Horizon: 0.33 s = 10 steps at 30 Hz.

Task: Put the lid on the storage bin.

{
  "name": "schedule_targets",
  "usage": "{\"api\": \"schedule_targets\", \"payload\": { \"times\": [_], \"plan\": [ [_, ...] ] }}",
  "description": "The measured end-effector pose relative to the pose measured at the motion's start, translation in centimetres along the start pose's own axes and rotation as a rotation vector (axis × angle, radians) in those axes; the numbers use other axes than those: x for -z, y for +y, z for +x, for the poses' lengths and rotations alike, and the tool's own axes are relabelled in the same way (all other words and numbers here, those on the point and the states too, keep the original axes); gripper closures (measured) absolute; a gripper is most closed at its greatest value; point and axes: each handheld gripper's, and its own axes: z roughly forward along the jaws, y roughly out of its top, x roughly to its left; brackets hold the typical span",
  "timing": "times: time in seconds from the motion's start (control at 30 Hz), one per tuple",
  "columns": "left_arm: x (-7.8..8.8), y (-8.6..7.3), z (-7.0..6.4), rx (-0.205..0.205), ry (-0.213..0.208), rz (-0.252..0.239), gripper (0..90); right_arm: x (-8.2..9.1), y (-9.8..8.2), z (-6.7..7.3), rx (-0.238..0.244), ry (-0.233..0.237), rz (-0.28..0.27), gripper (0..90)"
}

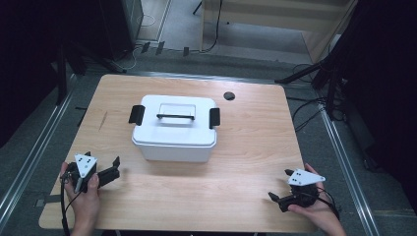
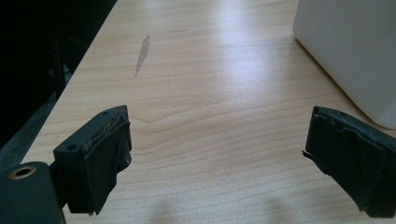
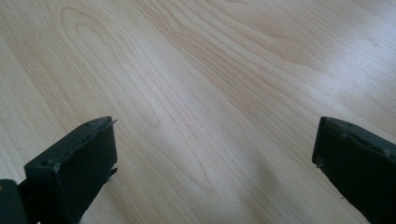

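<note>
Left tongs [image 1: 102, 164] rest low at the frame's lower left, jaws spread wide and empty; right tongs [image 1: 279, 185] likewise at lower right. The white lidded box [image 1: 174, 129] sits mid-bench [image 1: 255, 147], centre frame.

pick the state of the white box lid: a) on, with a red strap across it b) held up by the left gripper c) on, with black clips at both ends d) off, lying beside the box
c: the lid sits on the box, a black clip at each end; both grippers stand apart from it, jaws open.
</note>
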Motion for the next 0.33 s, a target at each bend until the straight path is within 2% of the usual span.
{"api": "schedule_targets", "payload": {
  "times": [0.33],
  "plan": [
    [-0.09,0.04,0.00,-0.002,0.010,0.010,7.3,-0.43,-0.84,-0.06,-0.043,-0.026,-0.052,0.0]
  ]
}}
